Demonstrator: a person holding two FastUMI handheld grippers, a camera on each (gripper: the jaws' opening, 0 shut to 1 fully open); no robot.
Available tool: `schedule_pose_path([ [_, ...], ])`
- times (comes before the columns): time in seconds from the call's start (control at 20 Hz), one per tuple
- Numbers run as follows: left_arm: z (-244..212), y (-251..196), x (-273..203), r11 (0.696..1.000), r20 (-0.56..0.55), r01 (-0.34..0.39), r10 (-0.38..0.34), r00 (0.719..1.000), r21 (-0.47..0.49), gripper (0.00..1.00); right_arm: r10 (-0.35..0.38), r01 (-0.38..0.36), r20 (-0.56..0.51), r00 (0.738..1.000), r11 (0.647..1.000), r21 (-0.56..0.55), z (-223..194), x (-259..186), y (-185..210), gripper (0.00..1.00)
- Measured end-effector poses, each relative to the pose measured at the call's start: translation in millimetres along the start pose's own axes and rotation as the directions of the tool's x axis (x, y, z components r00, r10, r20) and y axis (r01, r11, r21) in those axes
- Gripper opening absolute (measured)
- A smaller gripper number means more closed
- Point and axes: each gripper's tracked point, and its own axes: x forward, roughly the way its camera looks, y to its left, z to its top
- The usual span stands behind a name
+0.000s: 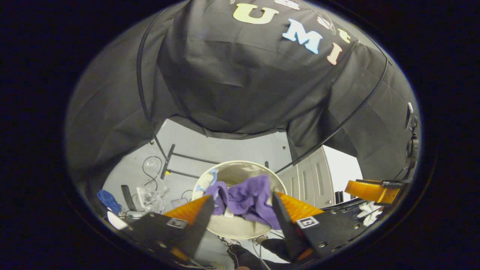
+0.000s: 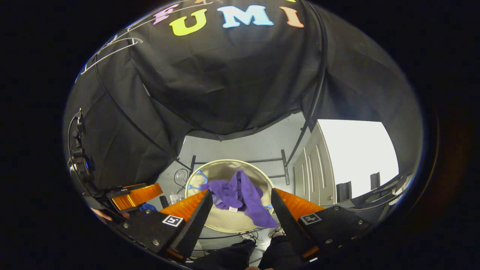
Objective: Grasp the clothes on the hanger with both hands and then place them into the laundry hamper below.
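A purple garment point(image 1: 247, 198) lies crumpled in the round cream laundry hamper point(image 1: 228, 170) on the floor, one fold draped over the near rim. My left gripper point(image 1: 243, 195) hovers open above it, with the garment well below the fingers. In the right gripper view the same purple garment point(image 2: 240, 197) rests in the hamper point(image 2: 225, 167), a corner hanging over the front edge. My right gripper point(image 2: 242, 191) is open too and holds nothing. A bare white wire hanger point(image 2: 108, 52) hangs high at the upper left.
Black rack bars point(image 1: 187, 157) run across the grey floor behind the hamper. Cables and clear plastic bags point(image 1: 150, 195) and a blue cloth point(image 1: 108, 200) lie to its left. A white cabinet point(image 1: 311, 180) stands right. A person's legs and shoes point(image 2: 247, 238) are just in front.
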Motion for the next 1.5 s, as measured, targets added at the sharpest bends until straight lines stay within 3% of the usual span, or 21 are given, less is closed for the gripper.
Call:
schedule_pose_path([
  [0.05,0.1,6.9,-5.7,0.999,0.010,-0.047,0.047,0.999,0.023,0.95,-0.007,0.006,0.023,1.000,1.000,0.013,9.4,-8.8,-10.2,0.97],
  [0.2,1.4,-0.2,-33.4,0.992,0.041,-0.118,0.116,0.992,0.054,0.95,-0.052,0.043,0.117,0.992,0.996,0.072,37.5,-37.9,-57.1,0.96],
  [0.35,17.7,-21.9,-71.9,0.988,0.099,-0.151,0.147,0.984,0.028,0.95,-0.093,0.072,0.216,0.972,0.992,0.103,62.2,-67.0,-113.0,0.96],
  [0.45,35.6,-46.2,-97.0,0.984,0.157,-0.177,0.174,0.972,0.003,0.99,-0.108,0.084,0.283,0.953,0.992,0.096,84.4,-91.6,-154.3,0.96],
  [0.65,83.4,-110.6,-148.5,0.968,0.293,-0.227,0.248,0.924,-0.103,0.95,-0.120,0.103,0.424,0.898,0.993,0.062,131.5,-144.7,-230.7,0.96],
  [0.85,137.8,-177.9,-202.0,0.951,0.467,-0.254,0.308,0.829,-0.177,0.99,-0.085,0.093,0.568,0.819,0.996,0.015,177.5,-190.2,-283.6,0.96],
  [0.9,150.4,-193.5,-216.4,0.948,0.514,-0.266,0.318,0.797,-0.175,0.90,-0.063,0.082,0.597,0.800,0.997,-0.005,186.7,-199.7,-292.8,0.92],
  [0.95,161.0,-204.0,-233.9,0.943,0.561,-0.287,0.332,0.759,-0.170,0.99,-0.047,0.079,0.626,0.779,0.997,-0.023,197.7,-211.5,-300.4,0.95],
  [1.05,182.0,-226.3,-274.9,0.932,0.645,-0.327,0.349,0.680,-0.160,0.99,-0.026,0.085,0.685,0.728,0.995,-0.052,221.3,-239.9,-313.1,0.96],
  [1.15,206.9,-253.5,-312.7,0.936,0.729,-0.329,0.313,0.608,-0.128,0.98,-0.026,0.116,0.764,0.645,0.991,-0.064,245.2,-277.9,-321.9,0.96],
  [1.3,236.7,-282.9,-378.2,0.929,0.841,-0.365,0.244,0.482,-0.060,0.98,-0.070,0.182,0.867,0.493,0.983,-0.024,278.2,-335.7,-337.1,0.91],
  [1.35,243.4,-289.7,-393.8,0.932,0.867,-0.361,0.207,0.453,-0.035,0.98,-0.084,0.184,0.885,0.458,0.983,-0.003,285.2,-349.3,-337.4,0.91],
  [1.5,253.8,-305.2,-419.8,0.942,0.909,-0.334,0.115,0.401,0.028,0.98,-0.113,0.159,0.911,0.397,0.986,0.053,292.5,-371.1,-327.1,0.95],
])
